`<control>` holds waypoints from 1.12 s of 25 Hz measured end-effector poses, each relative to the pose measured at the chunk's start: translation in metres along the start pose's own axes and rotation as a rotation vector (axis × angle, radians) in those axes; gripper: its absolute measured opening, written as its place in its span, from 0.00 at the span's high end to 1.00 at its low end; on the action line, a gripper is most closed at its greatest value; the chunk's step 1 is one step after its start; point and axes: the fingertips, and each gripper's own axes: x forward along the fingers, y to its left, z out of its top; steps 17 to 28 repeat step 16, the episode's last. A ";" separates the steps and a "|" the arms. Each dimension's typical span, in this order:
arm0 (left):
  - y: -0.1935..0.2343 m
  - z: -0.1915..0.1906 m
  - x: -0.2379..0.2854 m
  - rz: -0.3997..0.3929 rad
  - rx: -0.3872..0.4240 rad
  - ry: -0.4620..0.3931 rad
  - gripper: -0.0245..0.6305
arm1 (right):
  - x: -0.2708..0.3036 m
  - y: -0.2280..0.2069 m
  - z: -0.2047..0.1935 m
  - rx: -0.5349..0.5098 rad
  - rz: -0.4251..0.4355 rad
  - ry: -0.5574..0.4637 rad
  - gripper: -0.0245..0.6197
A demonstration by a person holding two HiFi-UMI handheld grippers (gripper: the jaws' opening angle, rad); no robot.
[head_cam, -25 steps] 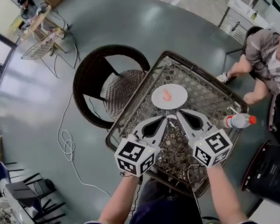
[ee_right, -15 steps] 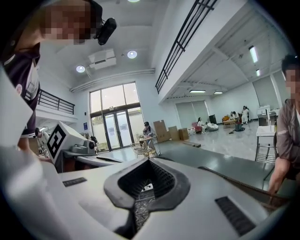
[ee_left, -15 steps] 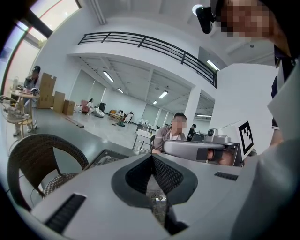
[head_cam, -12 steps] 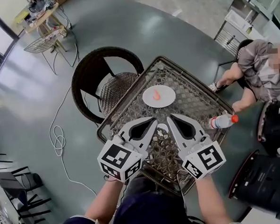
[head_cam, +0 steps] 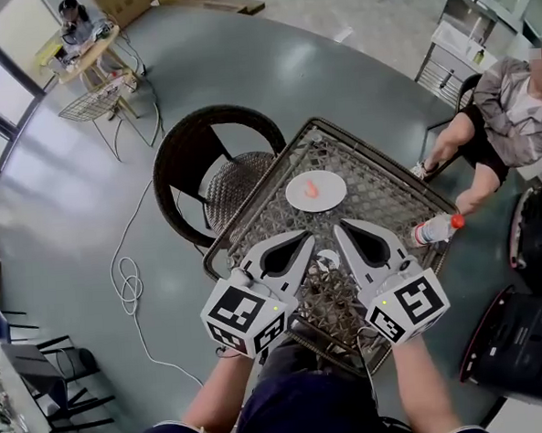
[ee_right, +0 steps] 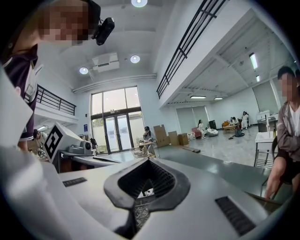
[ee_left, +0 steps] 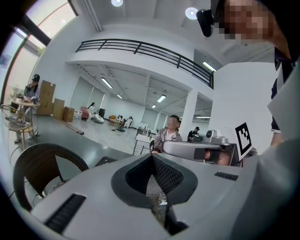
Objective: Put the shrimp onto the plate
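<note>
An orange shrimp [head_cam: 311, 188] lies on the white round plate [head_cam: 317, 193], which sits on the far half of the dark wicker table [head_cam: 253, 217]. My left gripper [head_cam: 307, 238] and right gripper [head_cam: 339, 227] hover side by side over the near half of the table, short of the plate. Both are shut with nothing between the jaws. In the left gripper view the left gripper [ee_left: 151, 158] points out level across the hall. The right gripper [ee_right: 149, 162] also points level in its own view. Neither of these views shows the plate.
A clear bottle with a red cap [head_cam: 437, 230] lies on the table's right edge. A wicker chair [head_cam: 203, 160] stands at the table's left. A person [head_cam: 511, 105] sits beyond the right corner. A black bag [head_cam: 525, 333] is at my right, and a white cable [head_cam: 128, 275] lies on the floor.
Both grippers have drawn back a little from the plate toward me and stay shut. The shrimp has not left the plate. The head view has shifted.
</note>
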 end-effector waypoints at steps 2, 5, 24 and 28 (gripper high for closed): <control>-0.002 0.001 -0.002 -0.003 0.001 -0.004 0.95 | -0.002 0.002 0.001 0.002 -0.002 -0.002 0.95; -0.006 0.003 -0.004 -0.006 0.004 -0.008 0.95 | -0.006 0.003 0.004 -0.002 -0.006 -0.006 0.95; -0.018 0.000 -0.008 -0.017 0.010 -0.019 0.95 | -0.017 0.009 0.006 -0.015 -0.018 -0.020 0.95; -0.018 0.000 -0.008 -0.017 0.010 -0.019 0.95 | -0.017 0.009 0.006 -0.015 -0.018 -0.020 0.95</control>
